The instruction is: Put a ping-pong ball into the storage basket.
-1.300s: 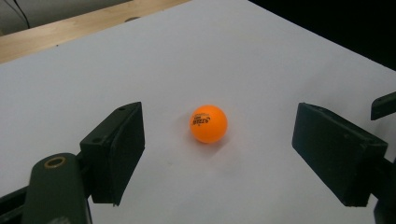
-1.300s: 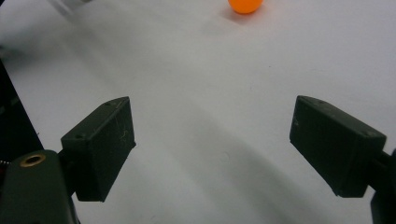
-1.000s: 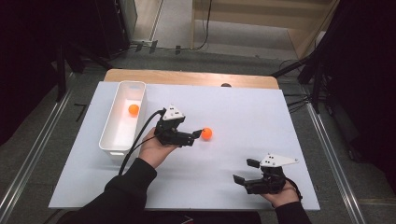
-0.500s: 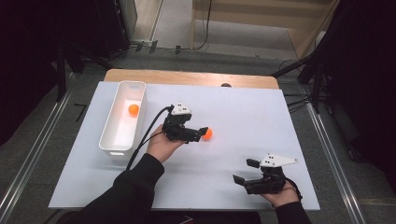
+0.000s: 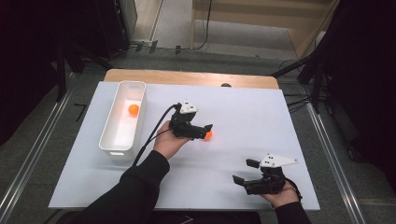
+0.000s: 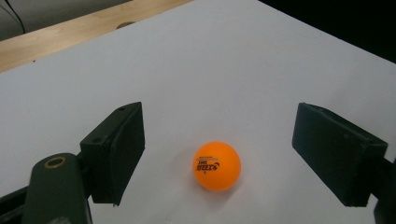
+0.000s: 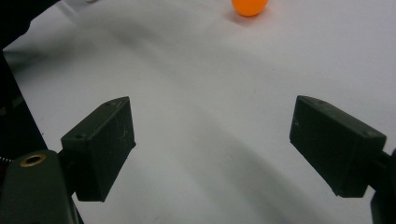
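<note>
The left tool (image 6: 217,154) stands released with its jaws wide on either side of the orange ball (image 6: 217,165) at mid-worktop (image 5: 261,116), likely to grasp it for the white bin (image 5: 110,135) at left, while the right tool (image 5: 243,171) rests released at the near right.

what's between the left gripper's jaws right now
An orange ping-pong ball sits on the white table between the open left gripper jaws, untouched, in the left gripper view.

High view looks down from above; both tool views skim close, sharing the orange ball (image 6: 217,165).
</note>
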The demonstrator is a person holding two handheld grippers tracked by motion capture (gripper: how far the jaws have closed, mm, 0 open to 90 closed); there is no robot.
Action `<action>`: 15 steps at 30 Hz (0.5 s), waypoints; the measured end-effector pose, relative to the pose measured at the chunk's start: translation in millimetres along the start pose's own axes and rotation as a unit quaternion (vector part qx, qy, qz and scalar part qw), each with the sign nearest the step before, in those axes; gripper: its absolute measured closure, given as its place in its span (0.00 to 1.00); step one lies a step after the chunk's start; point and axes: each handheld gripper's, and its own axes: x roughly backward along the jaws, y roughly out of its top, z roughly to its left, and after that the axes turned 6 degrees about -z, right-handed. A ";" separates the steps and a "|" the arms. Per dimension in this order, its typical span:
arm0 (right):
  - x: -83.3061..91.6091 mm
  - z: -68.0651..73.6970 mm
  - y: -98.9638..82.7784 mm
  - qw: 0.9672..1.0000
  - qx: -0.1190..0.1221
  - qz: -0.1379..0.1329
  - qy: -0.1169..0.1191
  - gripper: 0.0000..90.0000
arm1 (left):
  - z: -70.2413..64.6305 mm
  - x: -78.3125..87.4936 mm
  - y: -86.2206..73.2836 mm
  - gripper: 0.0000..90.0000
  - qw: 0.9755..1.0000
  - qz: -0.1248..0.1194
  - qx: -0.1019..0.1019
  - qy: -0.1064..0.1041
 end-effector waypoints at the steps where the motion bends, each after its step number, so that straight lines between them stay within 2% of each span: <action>1: 0.0 0.0 0.0 1.000 0.001 0.000 -0.001 0.14 | 0.1 -1.2 0.5 0.19 1.000 0.004 -0.001 0.000; 6: -1.6 0.6 -0.1 1.000 0.004 0.001 0.000 0.14 | 1.1 -6.9 1.8 0.19 1.000 -0.003 0.008 -0.003; 11: -1.6 0.6 0.1 1.000 0.003 0.000 0.001 0.14 | 1.4 -13.0 3.4 0.19 1.000 0.003 0.004 0.003; 15: -0.7 0.4 0.1 1.000 0.000 0.001 0.002 0.14 | 1.7 -18.7 5.1 0.19 1.000 0.001 0.008 0.004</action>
